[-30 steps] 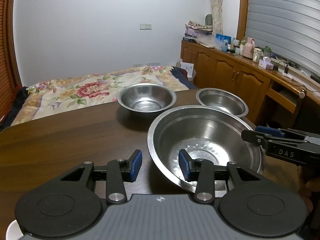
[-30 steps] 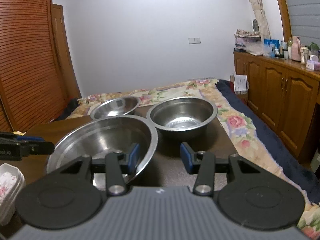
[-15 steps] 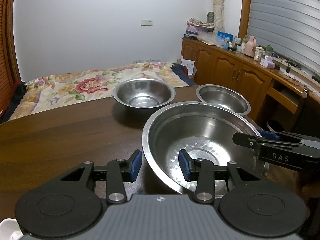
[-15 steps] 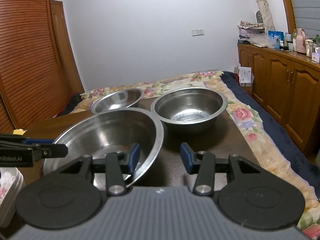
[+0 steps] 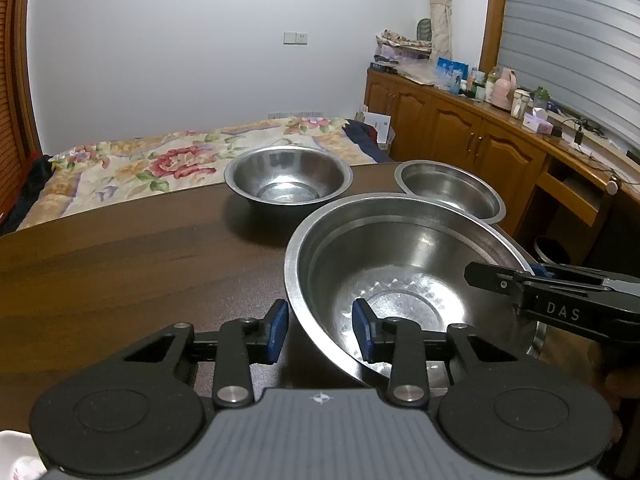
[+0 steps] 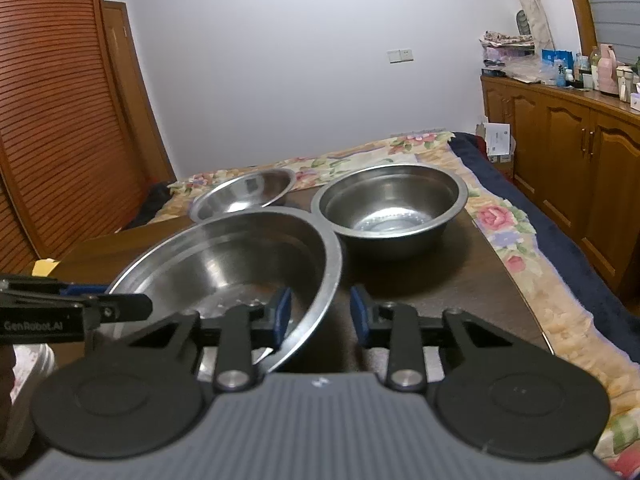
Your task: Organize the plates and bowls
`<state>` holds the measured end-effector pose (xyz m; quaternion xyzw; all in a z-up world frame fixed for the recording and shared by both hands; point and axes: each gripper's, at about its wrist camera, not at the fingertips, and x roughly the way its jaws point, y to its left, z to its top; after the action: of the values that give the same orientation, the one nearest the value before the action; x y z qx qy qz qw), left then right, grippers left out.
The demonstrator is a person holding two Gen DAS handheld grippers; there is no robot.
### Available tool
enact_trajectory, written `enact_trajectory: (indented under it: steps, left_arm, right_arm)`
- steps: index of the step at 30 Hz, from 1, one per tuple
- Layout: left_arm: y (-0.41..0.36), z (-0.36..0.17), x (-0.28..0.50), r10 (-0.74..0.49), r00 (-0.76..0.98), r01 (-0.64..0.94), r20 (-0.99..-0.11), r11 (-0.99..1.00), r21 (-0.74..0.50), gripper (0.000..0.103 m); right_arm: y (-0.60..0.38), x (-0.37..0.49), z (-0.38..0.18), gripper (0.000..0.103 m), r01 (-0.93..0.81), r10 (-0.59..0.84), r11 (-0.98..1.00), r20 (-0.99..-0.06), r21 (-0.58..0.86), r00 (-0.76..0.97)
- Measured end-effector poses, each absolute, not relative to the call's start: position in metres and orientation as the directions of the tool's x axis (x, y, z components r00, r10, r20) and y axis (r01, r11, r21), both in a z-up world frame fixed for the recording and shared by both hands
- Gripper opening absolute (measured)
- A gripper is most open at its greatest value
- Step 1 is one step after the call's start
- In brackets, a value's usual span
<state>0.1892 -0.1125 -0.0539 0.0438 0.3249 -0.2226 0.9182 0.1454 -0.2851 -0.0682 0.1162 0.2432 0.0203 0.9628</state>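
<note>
Left wrist view: the left gripper (image 5: 320, 330) straddles the near rim of the large steel bowl (image 5: 404, 276) on the dark table (image 5: 120, 264), jaws wide, pads not touching the rim. A medium bowl (image 5: 288, 178) and a shallow bowl (image 5: 450, 190) stand behind.

Right wrist view: the right gripper (image 6: 320, 314) straddles the large bowl's opposite rim, jaws likewise wide.

Both wrist views face, close-up, opposite sides of the large bowl (image 5: 400, 264).

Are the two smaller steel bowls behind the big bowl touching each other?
Apart. The left wrist view shows a strip of dark table between the wide-rimmed bowl and the other small bowl.
</note>
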Motion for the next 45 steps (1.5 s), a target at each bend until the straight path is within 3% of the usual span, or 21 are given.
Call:
enact_trajectory:
  steps: [9,16,31,45]
  left_arm:
    - [-0.111,-0.056,0.189,-0.389,0.677,0.438,-0.625,0.895,-0.083,0.027]
    - [-0.104,-0.048,0.179,-0.409,0.667,0.452,-0.622,0.887,-0.098,0.026]
    - [-0.079,-0.033,0.132,-0.442,0.670,0.490,-0.596,0.867,-0.093,0.027]
    - [-0.056,-0.042,0.099,-0.451,0.664,0.489,-0.597,0.865,-0.111,0.027]
  right_arm:
    - [-0.284,0.146,-0.070,0.020,-0.001,0.128,0.963,-0.456,0.268,0.881]
    - [-0.289,0.140,-0.071,0.019,-0.007,0.168,0.942,-0.454,0.335,0.875]
    - [-0.272,0.102,-0.051,0.019,-0.067,0.197,0.948,-0.408,0.312,0.891]
    - [-0.265,0.078,-0.066,0.020,-0.096,0.259,0.921,-0.410,0.379,0.875]
